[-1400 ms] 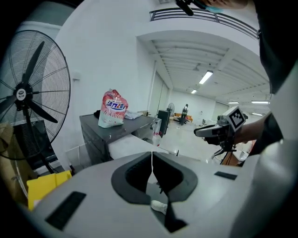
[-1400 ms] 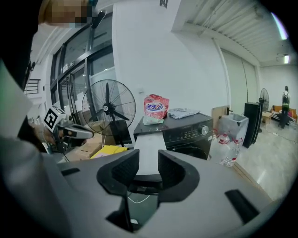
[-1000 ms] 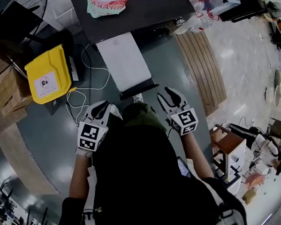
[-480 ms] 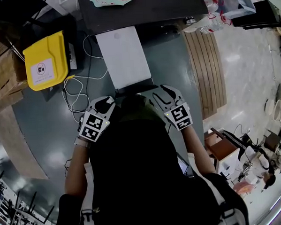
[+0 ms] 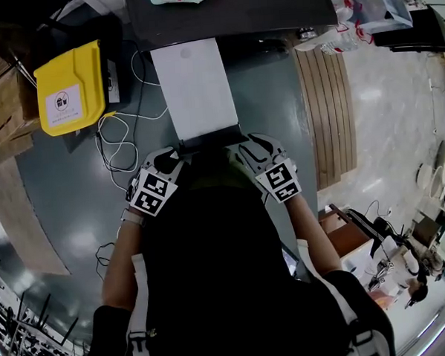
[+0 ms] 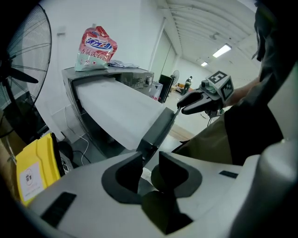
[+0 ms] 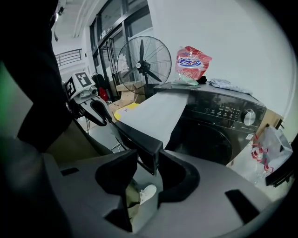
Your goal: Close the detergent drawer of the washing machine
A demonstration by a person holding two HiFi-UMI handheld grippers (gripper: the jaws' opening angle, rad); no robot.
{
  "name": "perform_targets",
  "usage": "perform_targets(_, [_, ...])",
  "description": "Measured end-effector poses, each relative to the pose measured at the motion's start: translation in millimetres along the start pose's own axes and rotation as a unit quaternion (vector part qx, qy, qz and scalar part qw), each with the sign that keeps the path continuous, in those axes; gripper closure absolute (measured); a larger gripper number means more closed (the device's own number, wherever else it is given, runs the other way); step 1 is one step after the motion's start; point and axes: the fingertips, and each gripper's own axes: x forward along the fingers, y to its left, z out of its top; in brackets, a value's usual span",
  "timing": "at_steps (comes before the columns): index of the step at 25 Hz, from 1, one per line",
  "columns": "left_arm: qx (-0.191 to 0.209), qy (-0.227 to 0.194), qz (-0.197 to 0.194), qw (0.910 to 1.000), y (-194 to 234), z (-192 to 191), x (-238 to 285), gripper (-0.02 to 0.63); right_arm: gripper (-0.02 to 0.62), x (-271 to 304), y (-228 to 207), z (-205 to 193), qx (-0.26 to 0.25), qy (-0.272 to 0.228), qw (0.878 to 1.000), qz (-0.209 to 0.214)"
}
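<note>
The washing machine's wide white detergent drawer stands pulled far out, ending in a dark front panel. My left gripper is at the panel's left end, and its jaws are opening. In the left gripper view the panel's end reaches into the gap of the left gripper without being pressed. My right gripper is at the panel's right end, and its jaws are closing. The panel's corner sits between the fingers of the right gripper, still loose.
A red detergent bag lies on the machine's top. A yellow box and loose cables are on the floor at the left. A standing fan is behind them. A wooden pallet lies at the right.
Both grippers have come down and forward to the two ends of the drawer's front panel. The left gripper's jaws have spread apart.
</note>
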Motion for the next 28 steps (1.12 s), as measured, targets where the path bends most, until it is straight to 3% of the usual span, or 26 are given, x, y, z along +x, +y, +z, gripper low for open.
perform_targets(5, [0.003, -0.008, 0.001, 1.0, -2, 7, 3, 0.509, 0.48, 2, 1, -1, -0.001, -0.005, 1.0, 0.008])
perform_targets(10, [0.013, -0.008, 0.0, 0.9999, -4, 6, 4, 0.525, 0.483, 3, 1, 0, 0.009, -0.008, 1.0, 0.01])
perform_targets(28, [-0.012, -0.049, 0.025, 0.9984, 19, 34, -9, 0.532, 0.488, 2, -15, 35, 0.017, -0.04, 0.999, -0.004])
